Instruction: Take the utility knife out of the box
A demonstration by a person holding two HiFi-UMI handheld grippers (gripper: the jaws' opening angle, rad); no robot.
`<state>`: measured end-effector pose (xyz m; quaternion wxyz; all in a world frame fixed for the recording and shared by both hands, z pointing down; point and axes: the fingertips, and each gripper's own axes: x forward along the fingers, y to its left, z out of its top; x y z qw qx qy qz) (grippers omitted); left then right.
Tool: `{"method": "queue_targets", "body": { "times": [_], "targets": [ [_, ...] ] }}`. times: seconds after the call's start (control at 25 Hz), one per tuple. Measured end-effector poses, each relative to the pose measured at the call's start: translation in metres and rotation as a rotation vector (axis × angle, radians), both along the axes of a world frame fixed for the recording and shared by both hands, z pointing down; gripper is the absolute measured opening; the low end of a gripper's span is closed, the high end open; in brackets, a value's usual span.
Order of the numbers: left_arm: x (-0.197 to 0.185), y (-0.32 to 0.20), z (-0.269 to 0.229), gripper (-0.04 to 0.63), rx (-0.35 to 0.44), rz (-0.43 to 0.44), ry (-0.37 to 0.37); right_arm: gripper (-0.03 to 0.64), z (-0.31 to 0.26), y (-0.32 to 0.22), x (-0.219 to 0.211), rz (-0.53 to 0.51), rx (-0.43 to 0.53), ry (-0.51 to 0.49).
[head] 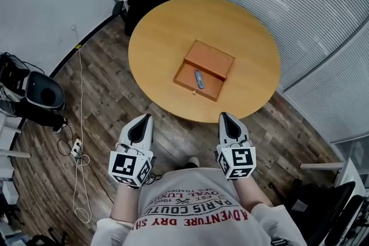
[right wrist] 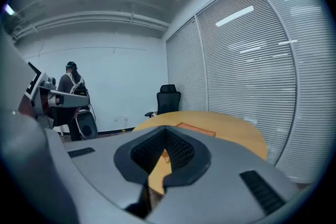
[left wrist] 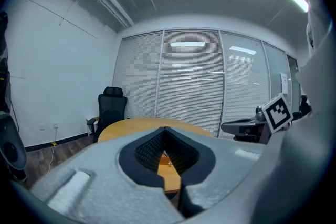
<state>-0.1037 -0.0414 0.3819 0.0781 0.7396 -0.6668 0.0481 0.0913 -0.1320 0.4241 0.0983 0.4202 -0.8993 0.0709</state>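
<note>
Two grippers hang just short of the round table's (head: 161,37) near edge in the head view, left gripper (head: 144,117) beside right gripper (head: 226,117). Near the table's middle the box (head: 214,59) lies with its lid back, the utility knife (head: 199,79) in its tray. Left gripper view: jaw tips pressed together, nothing between, the table beyond. Right gripper view: jaws likewise closed and empty.

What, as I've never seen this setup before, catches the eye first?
A round wooden table fills the middle of the head view. An open wooden box sits near its centre, with a grey utility knife lying in the tray. Nearer the person, the left gripper and right gripper point toward the table, both shut and empty, short of its edge.
</note>
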Motion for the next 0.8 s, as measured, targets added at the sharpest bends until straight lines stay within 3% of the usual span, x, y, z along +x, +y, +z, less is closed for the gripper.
{"method": "queue_targets", "body": {
  "times": [0.24,0.44,0.8],
  "targets": [
    [0.021,-0.057,0.011,-0.005,-0.017,0.04,-0.013,0.008,0.016,-0.05,0.006,-0.011,-0.046,0.007],
    [0.013,-0.103,0.014,-0.005,-0.024,0.097,-0.023,0.008,0.016,-0.081,-0.002,0.036,-0.044,-0.001],
    [-0.019,-0.212,0.007,-0.005,-0.017,0.307,-0.036,0.008,0.027,-0.142,-0.04,0.172,-0.121,0.024]
  ]
}}
